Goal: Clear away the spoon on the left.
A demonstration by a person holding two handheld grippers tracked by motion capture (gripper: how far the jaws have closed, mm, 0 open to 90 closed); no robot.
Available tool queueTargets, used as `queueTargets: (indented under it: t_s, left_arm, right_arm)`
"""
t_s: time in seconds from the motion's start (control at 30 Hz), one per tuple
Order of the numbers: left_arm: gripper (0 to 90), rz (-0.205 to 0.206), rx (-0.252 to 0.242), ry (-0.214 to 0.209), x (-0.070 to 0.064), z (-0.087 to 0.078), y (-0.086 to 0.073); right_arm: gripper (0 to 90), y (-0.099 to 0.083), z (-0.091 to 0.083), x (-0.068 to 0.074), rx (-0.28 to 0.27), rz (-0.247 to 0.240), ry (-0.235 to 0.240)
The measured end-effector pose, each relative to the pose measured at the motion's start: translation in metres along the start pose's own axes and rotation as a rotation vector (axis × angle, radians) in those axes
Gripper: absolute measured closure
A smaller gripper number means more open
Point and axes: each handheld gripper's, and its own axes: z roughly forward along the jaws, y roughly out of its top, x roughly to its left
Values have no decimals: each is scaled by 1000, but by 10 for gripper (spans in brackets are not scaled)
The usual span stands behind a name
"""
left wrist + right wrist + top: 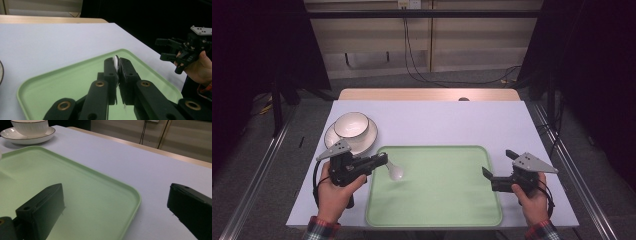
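— High view: I'm holding the spoon (pixel 395 171) in the left gripper (pixel 381 160), jaws clamped on its handle, bowl end hanging over the tray (pixel 437 210) at its left edge.

— And the right gripper (pixel 498 169)?

— Jaws apart, straddling the tray's right rim. Left gripper view is showing the handle edge-on.

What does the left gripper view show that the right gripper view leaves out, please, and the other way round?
Left gripper view: the left gripper shut on a white spoon, and the right gripper open, farther off. Right gripper view: the bowl standing on its saucer. Both: the green tray on the white table.
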Motion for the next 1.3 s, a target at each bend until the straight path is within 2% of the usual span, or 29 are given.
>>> queueTargets:
  t_s: [0.2,0.4,0.83,1.3]
  left_arm:
    - [850,5,29,-19,-1,5,-5]
    - [849,0,46,-12,-1,4,-8]
    - [849,-1,80,-49,-8,9,-14]
    - [849,-17,90,-51,-10,6,-18]
  right_arm:
    - [5,0,1,1,5,-4,1]
    - [6,0,1,1,9,-6,4]
    - [6,0,1,1,9,-13,8]
    - [8,1,1,3,12,-21,7]
